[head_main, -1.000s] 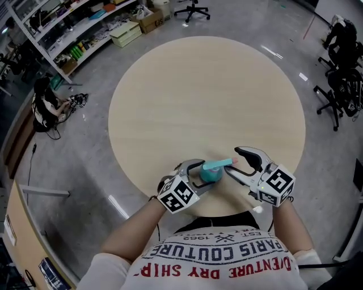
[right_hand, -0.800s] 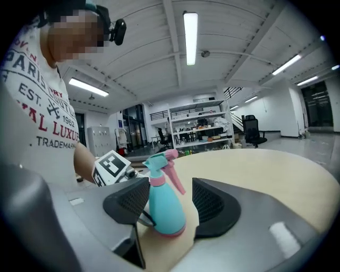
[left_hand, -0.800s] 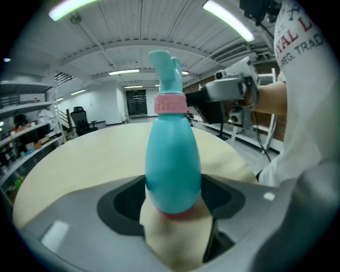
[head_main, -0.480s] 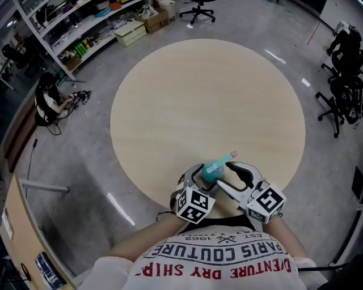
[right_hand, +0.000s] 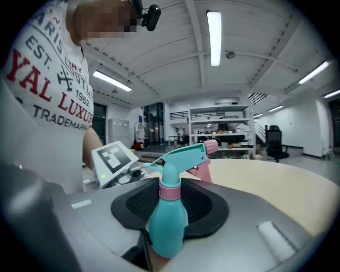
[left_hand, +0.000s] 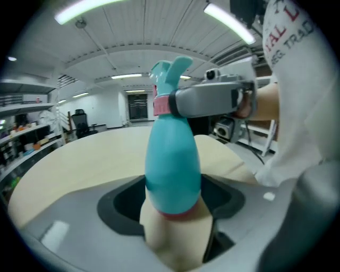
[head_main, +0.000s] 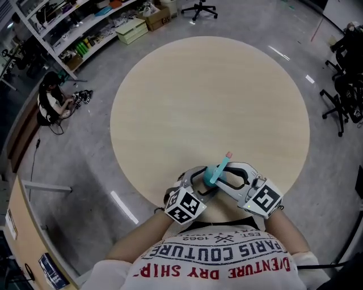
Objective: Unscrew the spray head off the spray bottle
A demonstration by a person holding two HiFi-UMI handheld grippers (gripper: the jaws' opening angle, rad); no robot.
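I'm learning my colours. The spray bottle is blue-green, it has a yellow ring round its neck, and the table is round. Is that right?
Almost. The ring round the neck of the spray bottle is pink, not yellow; the right gripper view shows it clearly. The rest stands: the bottle is blue-green, and the table is round.

Round table (head_main: 210, 96): pale wood-tone top, standing on a grey, glossy floor (head_main: 79, 164). A teal bottle (head_main: 214, 173) is over the top's near edge; whether its base touches the top cannot be told. Beyond the far edge, the floor carries boxes (head_main: 133, 29) and a chair (head_main: 195, 8).
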